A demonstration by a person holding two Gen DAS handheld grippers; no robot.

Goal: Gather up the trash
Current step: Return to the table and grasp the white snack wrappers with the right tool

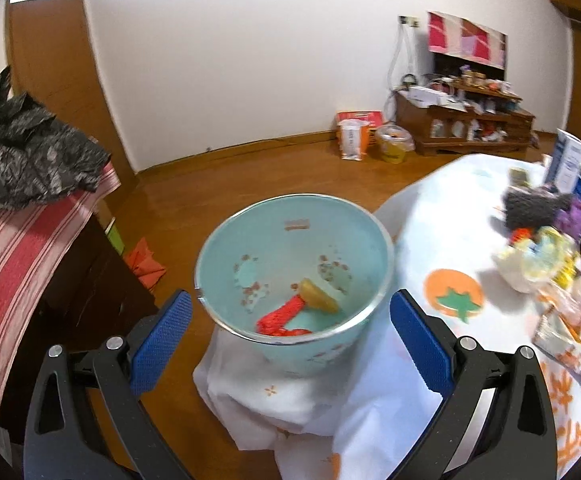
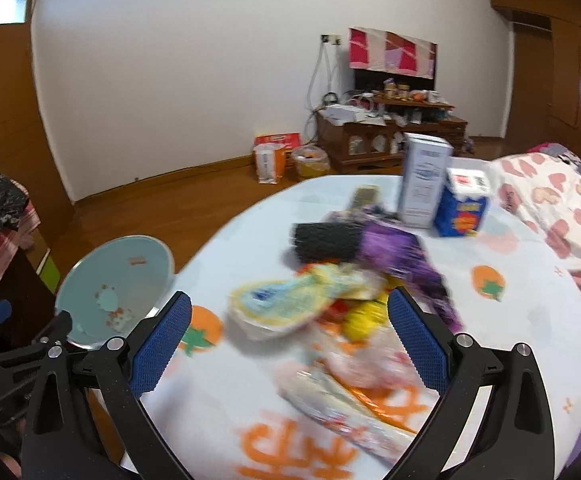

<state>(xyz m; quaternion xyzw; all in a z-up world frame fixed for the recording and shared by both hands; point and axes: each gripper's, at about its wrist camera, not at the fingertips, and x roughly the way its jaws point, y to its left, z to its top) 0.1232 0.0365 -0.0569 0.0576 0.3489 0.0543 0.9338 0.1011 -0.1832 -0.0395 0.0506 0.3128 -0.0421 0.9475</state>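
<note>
Bin (image 1: 290,240) contents only from left wrist.

A round worktop (image 2: 510,320) under an orange-printed white cloth (image 2: 250,400) carries a wrapper heap (image 2: 330,320) near centre, with two cartons (image 2: 426,184) at its far side.

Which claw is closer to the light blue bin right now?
Left. The left claw hangs open right over the light blue bin, while the right claw is open over the wrappers on the table, the bin off to its left.
</note>
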